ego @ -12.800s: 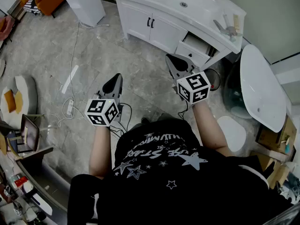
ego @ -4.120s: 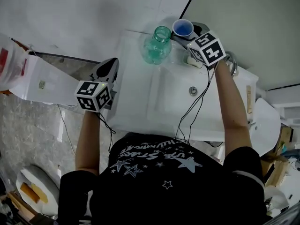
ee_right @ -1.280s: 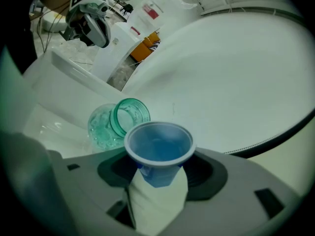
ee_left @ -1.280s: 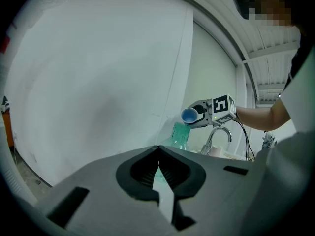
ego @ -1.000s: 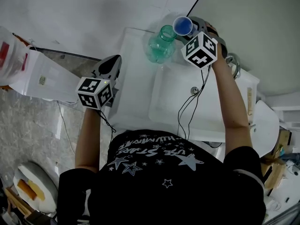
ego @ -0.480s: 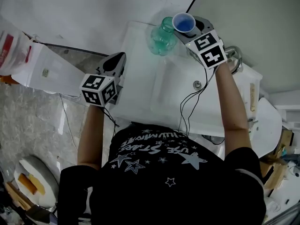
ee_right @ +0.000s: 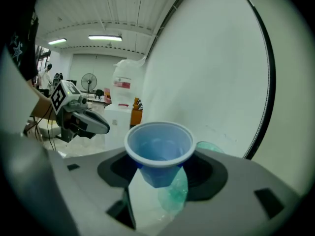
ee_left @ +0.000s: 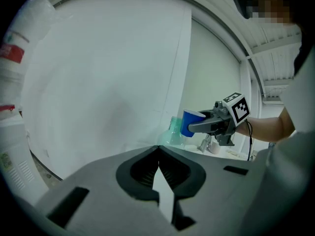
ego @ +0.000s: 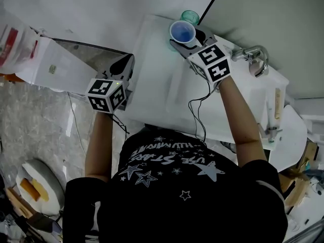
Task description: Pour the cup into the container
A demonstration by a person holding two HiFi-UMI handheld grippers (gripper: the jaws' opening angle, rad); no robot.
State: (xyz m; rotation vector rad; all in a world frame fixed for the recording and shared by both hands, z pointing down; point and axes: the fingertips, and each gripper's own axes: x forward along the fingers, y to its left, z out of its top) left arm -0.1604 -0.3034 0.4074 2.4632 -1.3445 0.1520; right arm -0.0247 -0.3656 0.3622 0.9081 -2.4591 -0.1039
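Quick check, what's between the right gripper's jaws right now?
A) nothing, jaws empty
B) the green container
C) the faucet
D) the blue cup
D: in the right gripper view the blue cup sits upright, clamped between the jaws of the right gripper, while the green container stands apart behind it on the white counter.

"URE STAR" — black shirt (ego: pixel 167 206)

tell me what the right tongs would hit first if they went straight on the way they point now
Most likely the green container, just beyond the blue cup clamped in the right tongs. Depth is unclear here, so the cup may pass over its mouth and reach the white wall instead.
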